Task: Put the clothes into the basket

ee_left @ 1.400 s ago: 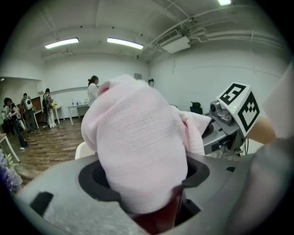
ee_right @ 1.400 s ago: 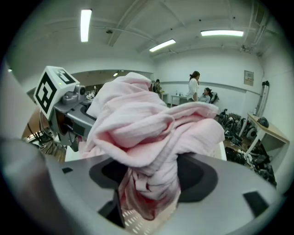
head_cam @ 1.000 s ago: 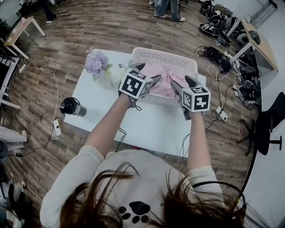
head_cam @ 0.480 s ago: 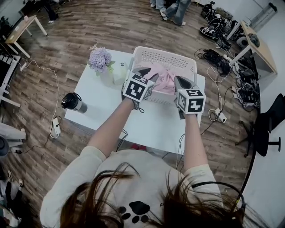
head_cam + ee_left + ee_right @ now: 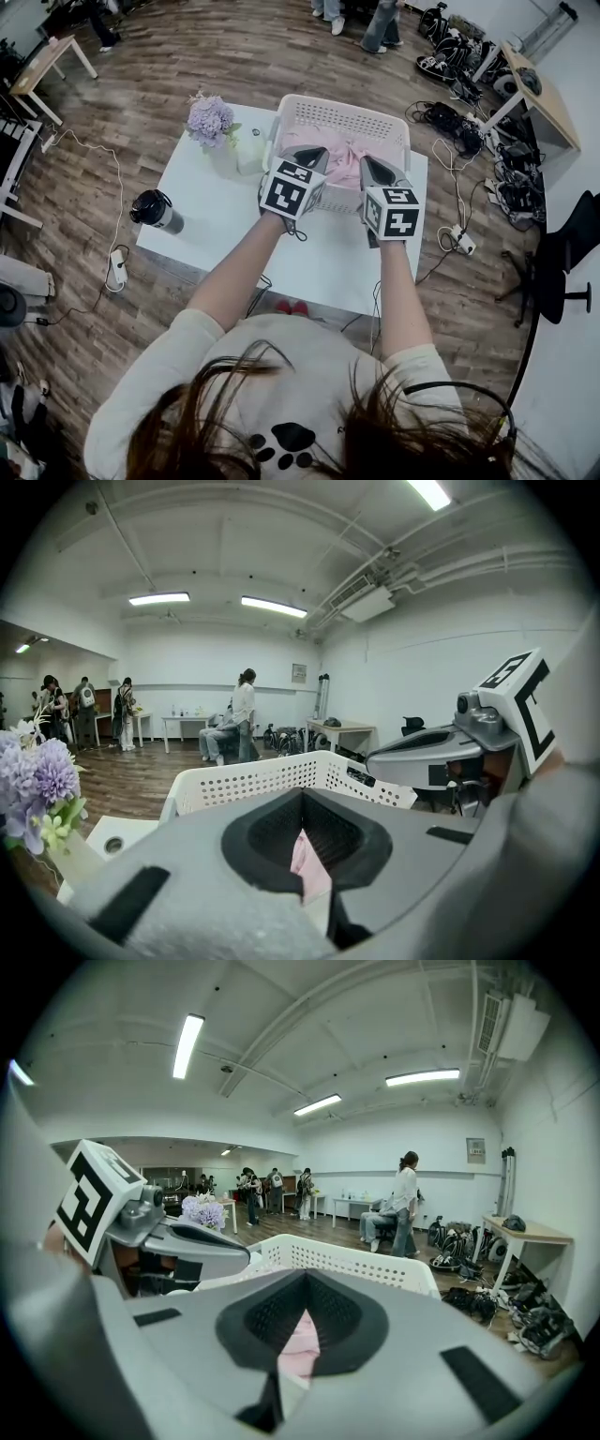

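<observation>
Clothes, pink, lie in the basket on the table; left gripper and right gripper hover over its near rim; both clenched, gripping nothing.

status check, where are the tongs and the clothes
Left tongs shut, right tongs shut, both at near rim of basket. Pink clothes inside basket. Flowers beside basket, not in the way.
</observation>
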`<act>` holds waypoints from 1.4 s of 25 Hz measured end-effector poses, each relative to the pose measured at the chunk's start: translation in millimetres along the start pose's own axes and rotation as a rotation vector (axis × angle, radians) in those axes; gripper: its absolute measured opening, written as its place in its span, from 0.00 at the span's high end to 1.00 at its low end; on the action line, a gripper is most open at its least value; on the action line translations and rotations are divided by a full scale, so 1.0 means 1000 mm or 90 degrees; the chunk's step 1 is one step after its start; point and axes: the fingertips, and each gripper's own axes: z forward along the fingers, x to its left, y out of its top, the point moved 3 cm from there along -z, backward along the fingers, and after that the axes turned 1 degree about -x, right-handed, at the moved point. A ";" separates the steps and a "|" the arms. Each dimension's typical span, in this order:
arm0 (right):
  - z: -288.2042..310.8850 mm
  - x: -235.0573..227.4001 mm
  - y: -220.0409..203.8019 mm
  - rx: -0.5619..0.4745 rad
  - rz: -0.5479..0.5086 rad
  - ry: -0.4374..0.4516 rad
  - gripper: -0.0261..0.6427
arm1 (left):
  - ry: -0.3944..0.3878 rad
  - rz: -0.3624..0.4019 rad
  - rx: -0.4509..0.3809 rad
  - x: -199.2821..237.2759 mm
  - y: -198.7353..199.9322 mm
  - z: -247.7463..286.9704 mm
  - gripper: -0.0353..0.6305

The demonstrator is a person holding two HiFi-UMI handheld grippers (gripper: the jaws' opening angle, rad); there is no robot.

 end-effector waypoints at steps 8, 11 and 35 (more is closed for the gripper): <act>-0.010 0.018 0.001 -0.024 -0.008 0.003 0.94 | 0.000 0.003 -0.021 -0.009 0.001 -0.016 0.93; -0.016 0.023 -0.002 -0.027 -0.005 0.004 0.94 | 0.000 0.013 -0.030 -0.015 0.003 -0.022 0.93; -0.094 0.073 -0.029 -0.081 -0.008 -0.008 0.94 | 0.002 0.033 -0.087 -0.070 -0.023 -0.110 0.93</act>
